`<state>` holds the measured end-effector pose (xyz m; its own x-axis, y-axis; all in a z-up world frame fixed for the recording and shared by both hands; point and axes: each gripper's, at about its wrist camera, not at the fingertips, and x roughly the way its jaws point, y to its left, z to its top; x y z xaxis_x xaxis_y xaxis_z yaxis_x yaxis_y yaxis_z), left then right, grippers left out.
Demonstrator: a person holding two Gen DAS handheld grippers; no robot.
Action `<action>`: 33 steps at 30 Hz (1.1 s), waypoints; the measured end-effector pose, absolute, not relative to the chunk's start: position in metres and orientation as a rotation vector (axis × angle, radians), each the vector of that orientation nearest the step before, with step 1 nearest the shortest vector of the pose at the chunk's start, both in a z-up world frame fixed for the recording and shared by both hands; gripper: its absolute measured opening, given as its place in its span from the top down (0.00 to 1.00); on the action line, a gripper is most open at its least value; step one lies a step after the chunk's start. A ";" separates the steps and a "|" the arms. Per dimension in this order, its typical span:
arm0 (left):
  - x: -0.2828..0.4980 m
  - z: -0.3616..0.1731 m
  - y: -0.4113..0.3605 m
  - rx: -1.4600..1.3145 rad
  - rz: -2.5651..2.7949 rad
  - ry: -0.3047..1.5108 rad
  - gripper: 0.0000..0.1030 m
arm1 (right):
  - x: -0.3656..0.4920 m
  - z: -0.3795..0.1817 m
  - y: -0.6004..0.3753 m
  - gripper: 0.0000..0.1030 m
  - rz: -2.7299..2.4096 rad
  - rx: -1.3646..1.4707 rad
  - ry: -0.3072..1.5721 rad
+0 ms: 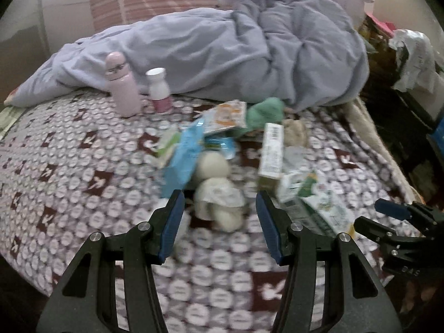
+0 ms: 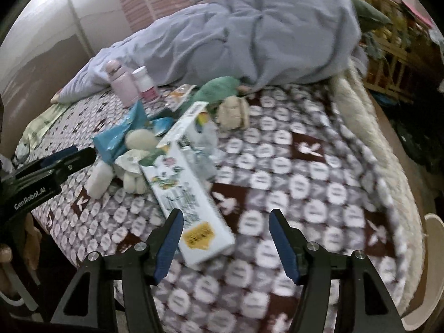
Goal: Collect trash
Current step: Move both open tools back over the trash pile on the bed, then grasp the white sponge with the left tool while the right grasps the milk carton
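A heap of trash lies on the patterned bedspread (image 1: 83,166): a blue wrapper (image 1: 183,152), an orange-print packet (image 1: 226,116), a tall white-green box (image 1: 272,152), a flattened white-green carton (image 1: 313,202) and a crumpled wrapper on a white plush toy (image 1: 219,199). My left gripper (image 1: 220,197) is open, its jaws either side of the plush toy. My right gripper (image 2: 226,216) is open and empty above the near end of the carton (image 2: 188,194). The blue wrapper (image 2: 122,136) and the box (image 2: 186,122) lie beyond it.
A pink flask (image 1: 122,88) and a white pill bottle (image 1: 159,91) stand upright at the back, before a rumpled lilac duvet (image 1: 236,55). A green cloth (image 1: 266,111) and a beige plush (image 2: 233,111) lie by the heap. Cluttered shelves (image 1: 394,63) stand on the right.
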<state>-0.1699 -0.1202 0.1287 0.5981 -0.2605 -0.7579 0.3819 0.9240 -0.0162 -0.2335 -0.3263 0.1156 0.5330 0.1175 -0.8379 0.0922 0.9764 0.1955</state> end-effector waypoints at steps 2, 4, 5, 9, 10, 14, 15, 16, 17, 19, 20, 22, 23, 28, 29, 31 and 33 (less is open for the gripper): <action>-0.167 0.127 -0.110 0.152 -0.355 0.849 0.49 | -0.230 0.114 -0.318 0.39 0.029 0.214 1.012; -0.163 0.124 -0.100 0.149 -0.348 0.856 0.49 | -0.226 0.114 -0.313 0.36 0.038 0.208 1.010; -0.162 0.123 -0.097 0.147 -0.349 0.860 0.49 | -0.224 0.113 -0.311 0.36 0.043 0.209 1.008; -0.154 0.112 -0.080 0.117 -0.381 0.903 0.49 | -0.218 0.108 -0.304 0.31 0.060 0.201 1.023; -0.152 0.108 -0.074 0.104 -0.387 0.919 0.48 | -0.216 0.106 -0.303 0.30 0.065 0.194 1.030; -0.142 0.096 -0.057 0.046 -0.433 0.981 0.46 | -0.213 0.102 -0.300 0.29 0.072 0.182 1.034; -0.140 0.093 -0.054 0.040 -0.446 0.993 0.45 | -0.212 0.101 -0.300 0.29 0.073 0.182 1.036; -0.138 0.090 -0.052 0.040 -0.454 1.003 0.45 | -0.209 0.099 -0.300 0.29 0.075 0.183 1.041; -0.136 0.086 -0.050 0.047 -0.461 1.014 0.45 | -0.208 0.098 -0.299 0.29 0.076 0.182 1.044; -0.134 0.080 -0.048 0.068 -0.472 1.027 0.44 | -0.205 0.096 -0.297 0.28 0.082 0.177 1.050; -0.133 0.077 -0.047 0.077 -0.476 1.033 0.44 | -0.203 0.094 -0.296 0.28 0.088 0.173 1.054; -0.129 0.068 -0.047 0.094 -0.479 1.051 0.44 | -0.200 0.091 -0.293 0.28 0.095 0.167 1.062; -0.127 0.064 -0.048 0.102 -0.478 1.061 0.44 | -0.198 0.088 -0.292 0.28 0.096 0.164 1.070; -0.123 0.053 -0.059 0.131 -0.510 1.080 0.44 | -0.190 0.078 -0.292 0.28 0.099 0.182 1.103; -0.123 0.052 -0.062 0.139 -0.511 1.079 0.44 | -0.190 0.077 -0.293 0.28 0.104 0.191 1.104; -0.124 0.050 -0.064 0.140 -0.502 1.075 0.46 | -0.191 0.077 -0.295 0.38 0.108 0.205 1.093; -0.125 0.052 -0.062 0.112 -0.510 1.074 0.68 | -0.194 0.079 -0.297 0.41 0.100 0.211 1.077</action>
<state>-0.1247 -0.0620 0.0524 0.3729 -0.3439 -0.8618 0.4502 0.8792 -0.1561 -0.1942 -0.2969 0.0788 0.4718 0.1833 -0.8624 0.0215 0.9755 0.2190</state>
